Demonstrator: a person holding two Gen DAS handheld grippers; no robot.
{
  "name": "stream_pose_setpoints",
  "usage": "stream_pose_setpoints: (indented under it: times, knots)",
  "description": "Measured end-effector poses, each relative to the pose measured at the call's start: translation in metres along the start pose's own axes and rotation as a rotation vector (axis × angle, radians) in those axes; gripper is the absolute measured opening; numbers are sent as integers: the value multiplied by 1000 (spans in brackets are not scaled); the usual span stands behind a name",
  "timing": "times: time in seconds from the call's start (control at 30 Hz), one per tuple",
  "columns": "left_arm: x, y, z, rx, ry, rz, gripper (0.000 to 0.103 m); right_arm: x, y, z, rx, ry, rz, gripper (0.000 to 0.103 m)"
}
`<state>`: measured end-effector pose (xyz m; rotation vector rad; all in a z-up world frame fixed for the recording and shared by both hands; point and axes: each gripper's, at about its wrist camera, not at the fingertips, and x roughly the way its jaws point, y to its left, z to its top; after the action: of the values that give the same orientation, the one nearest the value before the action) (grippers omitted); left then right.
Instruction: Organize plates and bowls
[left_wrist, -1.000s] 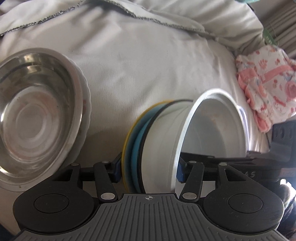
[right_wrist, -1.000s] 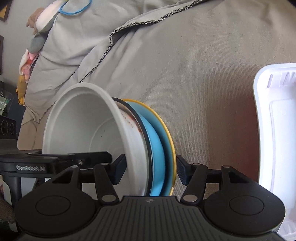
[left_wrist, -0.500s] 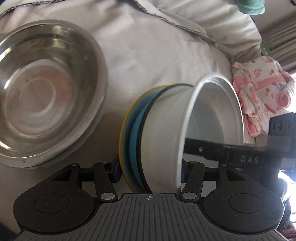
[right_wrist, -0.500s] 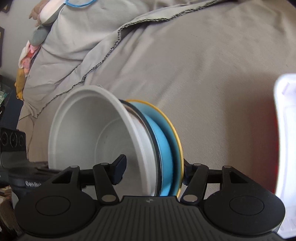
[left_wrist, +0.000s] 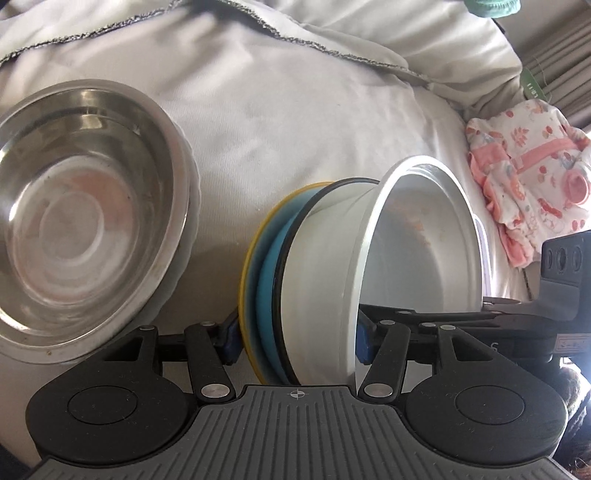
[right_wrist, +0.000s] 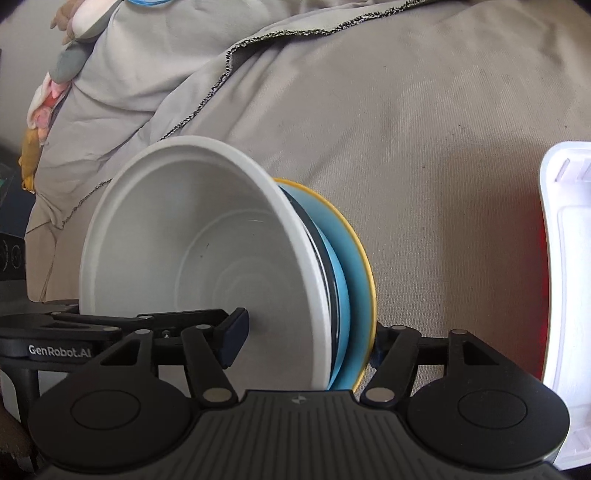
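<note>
Surface: grey cloth (right_wrist: 424, 155) covers the soft ground under everything we see.
Left gripper (left_wrist: 297, 334): we hold it clamped on the stack (left_wrist: 317, 280), pads on both faces.
Right gripper (right_wrist: 306, 339): its jaws have just been widening; the stack sits between them, the left pad clear of the white bowl (right_wrist: 192, 254).
Stack: white bowl nested in blue and yellow plates, tipped on edge, near centre.
Steel bowl (left_wrist: 85, 218): left, just beside.
White tray (right_wrist: 569, 288): right edge.
Pink cloth (left_wrist: 524, 177): far right.
</note>
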<state>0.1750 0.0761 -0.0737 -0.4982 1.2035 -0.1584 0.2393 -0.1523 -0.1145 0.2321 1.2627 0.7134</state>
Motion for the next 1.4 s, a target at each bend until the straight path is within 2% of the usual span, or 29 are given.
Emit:
stream_pose_setpoints:
  times: [0.13,0.5,1.0,1.4]
  knots:
    - [2,4,0,-9,9,-8,60,2,-4,1,25,10,25,61]
    - [6,-1,-6,4,57,-10,61,-8,-2,-9,14,42,8,60]
    - [6,-5,-10,3,26,13,61,-14,-11,-21,57,15,14,57]
    - [2,1,-12,-18,25,-9,61,-17,-6,-21,66,32,-6,58]
